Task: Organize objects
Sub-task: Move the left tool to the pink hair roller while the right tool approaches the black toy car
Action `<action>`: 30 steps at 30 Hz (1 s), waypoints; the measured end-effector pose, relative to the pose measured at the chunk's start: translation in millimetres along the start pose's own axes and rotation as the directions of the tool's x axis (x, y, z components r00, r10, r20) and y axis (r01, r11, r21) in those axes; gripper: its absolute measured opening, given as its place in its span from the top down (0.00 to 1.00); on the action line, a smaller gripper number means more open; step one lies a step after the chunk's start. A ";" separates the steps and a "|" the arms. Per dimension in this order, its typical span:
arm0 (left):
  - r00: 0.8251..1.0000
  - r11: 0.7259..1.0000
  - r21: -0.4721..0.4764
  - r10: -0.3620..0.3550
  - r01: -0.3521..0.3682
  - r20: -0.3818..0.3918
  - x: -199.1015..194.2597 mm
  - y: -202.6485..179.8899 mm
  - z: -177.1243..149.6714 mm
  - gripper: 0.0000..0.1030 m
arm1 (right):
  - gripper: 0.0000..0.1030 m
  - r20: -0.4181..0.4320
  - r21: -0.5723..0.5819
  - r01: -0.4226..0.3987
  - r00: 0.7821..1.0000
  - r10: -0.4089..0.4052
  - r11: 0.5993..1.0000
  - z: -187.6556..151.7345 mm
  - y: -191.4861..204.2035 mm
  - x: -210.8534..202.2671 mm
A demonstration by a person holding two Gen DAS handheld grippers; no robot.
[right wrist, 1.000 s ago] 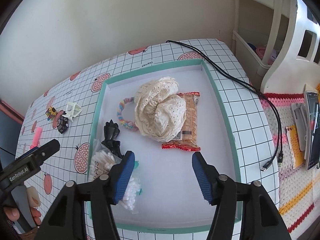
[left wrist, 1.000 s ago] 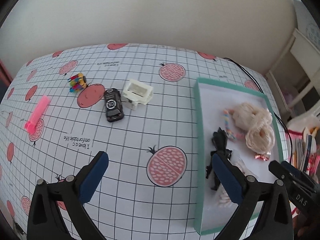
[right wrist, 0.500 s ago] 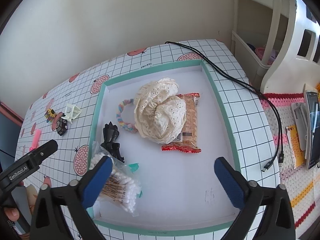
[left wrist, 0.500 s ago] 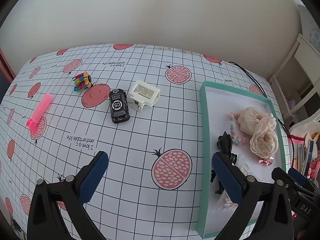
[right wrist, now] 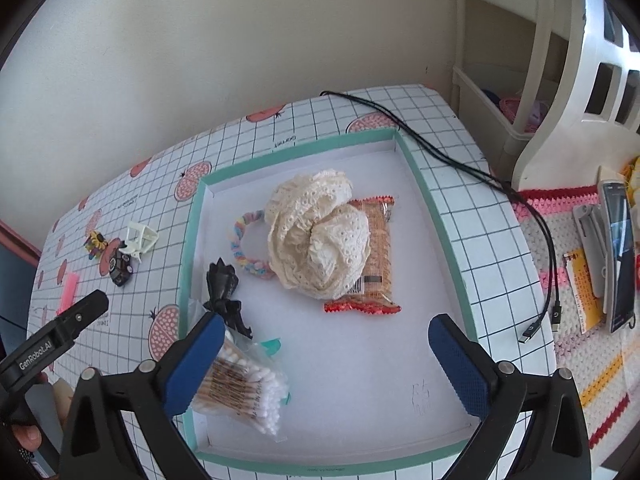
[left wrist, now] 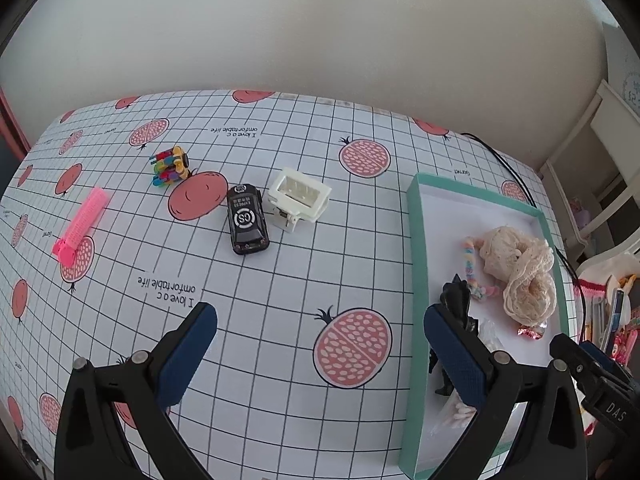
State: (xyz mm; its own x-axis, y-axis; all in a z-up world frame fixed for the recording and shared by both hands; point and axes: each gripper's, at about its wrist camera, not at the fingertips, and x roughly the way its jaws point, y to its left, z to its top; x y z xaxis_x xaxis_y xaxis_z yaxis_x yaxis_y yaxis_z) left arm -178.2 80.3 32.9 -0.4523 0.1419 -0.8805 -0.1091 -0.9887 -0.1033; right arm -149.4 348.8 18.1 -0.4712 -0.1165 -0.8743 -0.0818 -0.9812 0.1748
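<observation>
A teal-rimmed tray (right wrist: 436,216) (left wrist: 418,264) holds a cream lace cloth (right wrist: 316,236), a snack packet (right wrist: 374,256), a pastel braided ring (right wrist: 244,248), a black hair clip (right wrist: 222,288) and a bag of cotton swabs (right wrist: 244,388). On the tablecloth left of the tray lie a black toy car (left wrist: 246,220), a white plastic clip box (left wrist: 298,198), a multicoloured small toy (left wrist: 170,166) and a pink comb (left wrist: 82,224). My left gripper (left wrist: 320,348) hovers open over the cloth, well short of the car. My right gripper (right wrist: 326,364) hangs open and empty over the tray's near half.
A black cable (right wrist: 480,176) runs along the tray's right side and off the table edge. White furniture (right wrist: 568,92) and a crocheted mat with a phone (right wrist: 618,256) lie to the right. A wall bounds the table's far side.
My right gripper has opened wide and drawn back a little above the tray, leaving the cotton swab bag in it. My left gripper's view has shifted left, away from the tray.
</observation>
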 end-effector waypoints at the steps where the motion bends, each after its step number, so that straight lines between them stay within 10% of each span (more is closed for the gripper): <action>1: 1.000 1.000 -0.004 -0.001 0.001 0.001 -0.4 2.9 1.5 0.00 | 0.00 0.009 0.005 0.001 1.000 -0.001 1.000 2.6 2.4 -2.0; 16: 0.996 0.984 -0.180 0.015 0.001 0.084 -23.4 90.8 22.5 0.00 | 0.00 0.145 -0.093 -0.084 0.985 0.097 0.992 10.6 90.9 -23.2; 30: 0.985 0.958 -0.269 0.135 -0.101 0.110 -30.0 211.6 31.5 0.00 | 0.00 0.091 -0.275 -0.111 0.986 0.140 0.955 -11.4 186.1 1.7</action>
State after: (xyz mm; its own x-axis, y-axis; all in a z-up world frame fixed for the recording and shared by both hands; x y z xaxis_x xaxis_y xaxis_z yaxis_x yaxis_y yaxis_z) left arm -215.6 -131.6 52.0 -0.5574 0.0122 -0.8301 0.1789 -0.9746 -0.1344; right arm -155.4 164.2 44.0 -0.5563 -0.2386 -0.7960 0.2152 -0.9666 0.1393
